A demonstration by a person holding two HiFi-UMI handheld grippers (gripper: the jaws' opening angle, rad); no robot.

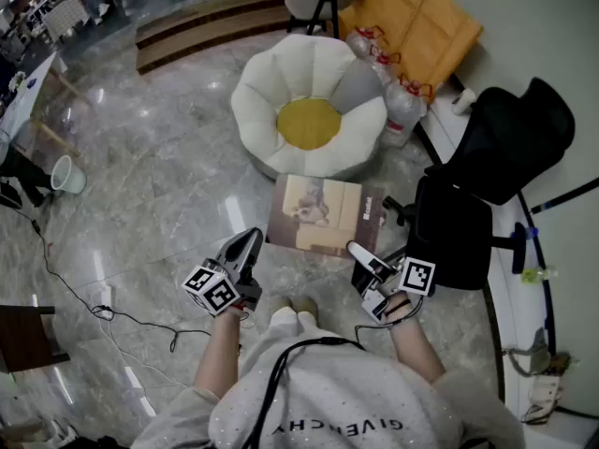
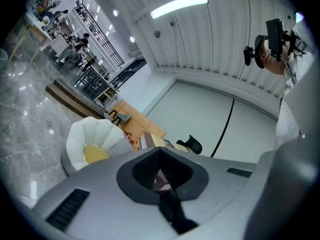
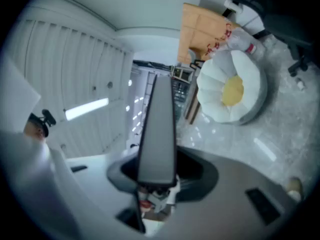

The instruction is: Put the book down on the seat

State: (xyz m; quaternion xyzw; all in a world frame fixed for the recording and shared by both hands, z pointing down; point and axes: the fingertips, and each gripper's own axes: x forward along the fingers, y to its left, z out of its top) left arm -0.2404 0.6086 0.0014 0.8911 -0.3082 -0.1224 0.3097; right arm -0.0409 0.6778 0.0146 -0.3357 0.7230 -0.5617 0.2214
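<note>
A tan-covered book hangs flat above the marble floor, just in front of the seat, a white flower-shaped cushion with a yellow centre. My right gripper is shut on the book's near right edge, with one white finger on top of the cover. My left gripper looks shut, its tip by the book's near left corner. I cannot tell whether it touches the book. The seat also shows in the left gripper view and the right gripper view.
A black office chair stands close on the right. Water bottles and an orange board lie behind the seat. A white bucket and a floor cable are to the left, and wooden steps at the back.
</note>
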